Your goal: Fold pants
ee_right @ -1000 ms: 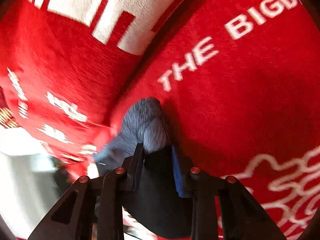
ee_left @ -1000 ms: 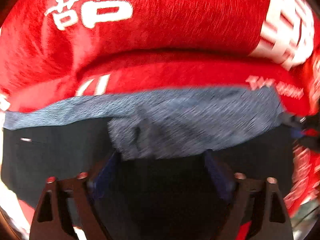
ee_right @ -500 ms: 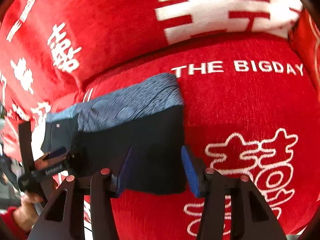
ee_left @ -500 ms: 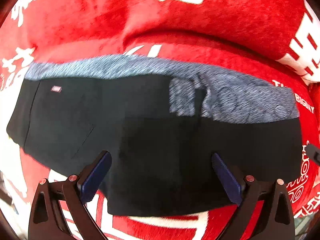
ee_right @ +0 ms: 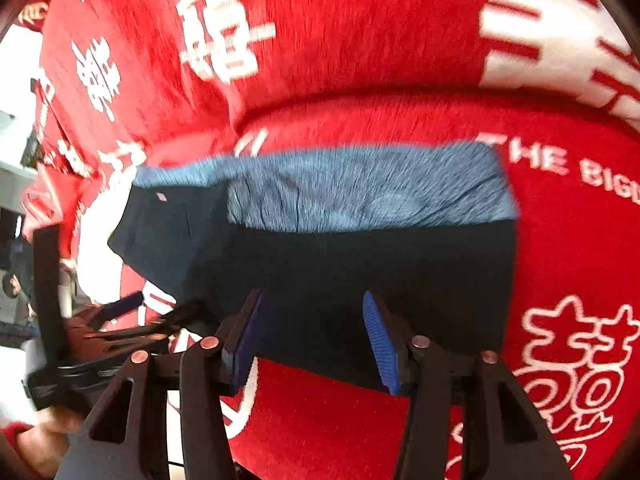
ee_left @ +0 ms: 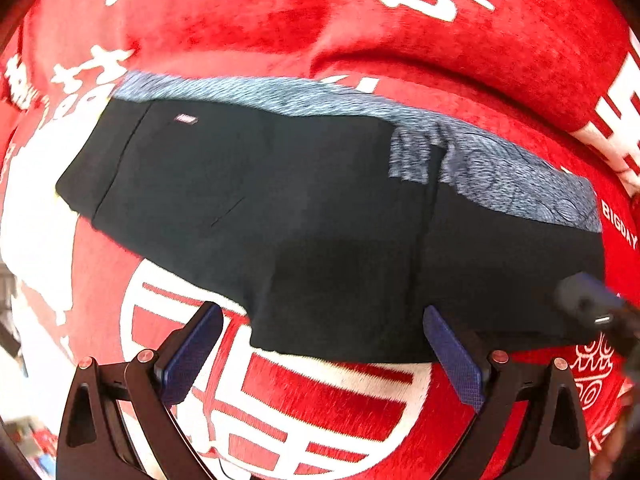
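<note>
Left wrist view: your left gripper (ee_left: 322, 354) is spread wide and holds nothing, hovering over the near hem of the pants (ee_left: 320, 216). They lie folded just ahead of it on the red blanket (ee_left: 304, 412), with the grey-blue waistband (ee_left: 500, 176) along the far edge. Your right gripper (ee_right: 312, 340) is also spread and empty above the same near hem. Beyond the pants, the blanket rises over a cushion (ee_right: 360, 32).
</note>
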`<state>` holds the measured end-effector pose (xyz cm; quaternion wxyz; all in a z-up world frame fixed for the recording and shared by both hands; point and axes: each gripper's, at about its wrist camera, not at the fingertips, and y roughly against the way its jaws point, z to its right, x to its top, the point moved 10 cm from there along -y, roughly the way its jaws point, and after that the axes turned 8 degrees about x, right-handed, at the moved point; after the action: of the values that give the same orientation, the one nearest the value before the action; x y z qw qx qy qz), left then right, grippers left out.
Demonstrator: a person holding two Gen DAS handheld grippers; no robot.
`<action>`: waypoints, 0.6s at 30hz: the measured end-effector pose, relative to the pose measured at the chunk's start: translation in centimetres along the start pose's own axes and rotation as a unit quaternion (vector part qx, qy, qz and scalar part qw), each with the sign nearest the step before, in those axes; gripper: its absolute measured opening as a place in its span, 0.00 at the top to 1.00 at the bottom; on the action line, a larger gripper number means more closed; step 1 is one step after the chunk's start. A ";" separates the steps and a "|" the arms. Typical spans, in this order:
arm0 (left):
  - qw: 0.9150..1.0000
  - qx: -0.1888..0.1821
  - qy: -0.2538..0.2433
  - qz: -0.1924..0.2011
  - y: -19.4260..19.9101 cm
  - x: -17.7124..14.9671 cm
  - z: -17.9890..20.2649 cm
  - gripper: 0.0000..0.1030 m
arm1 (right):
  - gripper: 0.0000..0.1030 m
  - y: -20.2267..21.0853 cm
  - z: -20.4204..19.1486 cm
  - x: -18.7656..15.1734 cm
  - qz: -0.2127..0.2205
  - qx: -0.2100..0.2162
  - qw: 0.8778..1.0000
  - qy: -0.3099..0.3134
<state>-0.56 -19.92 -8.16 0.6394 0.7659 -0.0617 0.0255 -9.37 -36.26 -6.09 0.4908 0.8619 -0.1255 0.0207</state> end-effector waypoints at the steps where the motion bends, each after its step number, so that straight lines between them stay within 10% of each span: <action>1: 1.000 0.004 0.004 -0.001 -0.1 0.0 -0.3 0.02 | 0.46 -0.6 0.2 -0.1 -0.004 -0.007 1.000 0.000; 18: 1.000 -0.017 -0.006 -0.017 -2.6 0.0 -8.4 0.02 | 0.31 -2.6 -3.7 -0.3 0.002 -0.098 0.995 -0.017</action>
<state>0.14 -11.18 -9.15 0.6523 0.7560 -0.0533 0.0090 -8.73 -31.74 -6.42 0.5706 0.8097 -0.1371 -0.0056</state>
